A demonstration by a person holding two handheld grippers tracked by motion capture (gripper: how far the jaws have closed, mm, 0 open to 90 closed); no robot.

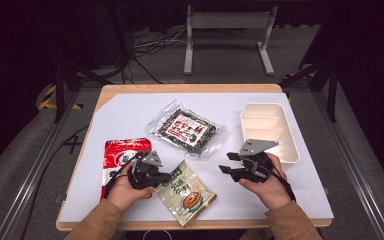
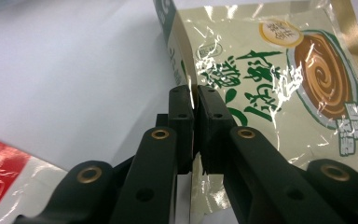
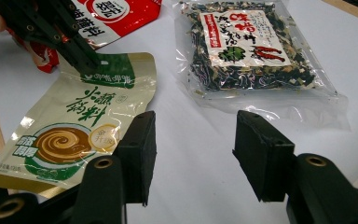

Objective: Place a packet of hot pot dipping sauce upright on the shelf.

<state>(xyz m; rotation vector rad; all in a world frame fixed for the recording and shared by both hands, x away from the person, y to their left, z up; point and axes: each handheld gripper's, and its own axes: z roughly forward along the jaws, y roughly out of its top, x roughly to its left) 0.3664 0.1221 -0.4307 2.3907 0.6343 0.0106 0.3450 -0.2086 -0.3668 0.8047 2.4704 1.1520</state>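
A beige and green sauce packet [image 1: 189, 194] lies near the table's front edge. My left gripper [image 1: 167, 177] is shut on its upper left edge. In the left gripper view the two jaws [image 2: 195, 95] pinch the packet's [image 2: 279, 84] rim between their pads. My right gripper [image 1: 225, 162] hovers to the right of the packet, open with nothing between its jaws. In the right gripper view it [image 3: 193, 130] points over bare white table, with the packet [image 3: 74, 126] at left and the left gripper [image 3: 86, 65] clamped on the packet's top.
A red and white packet [image 1: 122, 152] lies under my left hand. A clear bag of dark dried bits [image 1: 187, 129] sits mid-table. A white divided tray [image 1: 295, 150] stands at the right. A white sheet [image 1: 130, 115] covers the wooden table.
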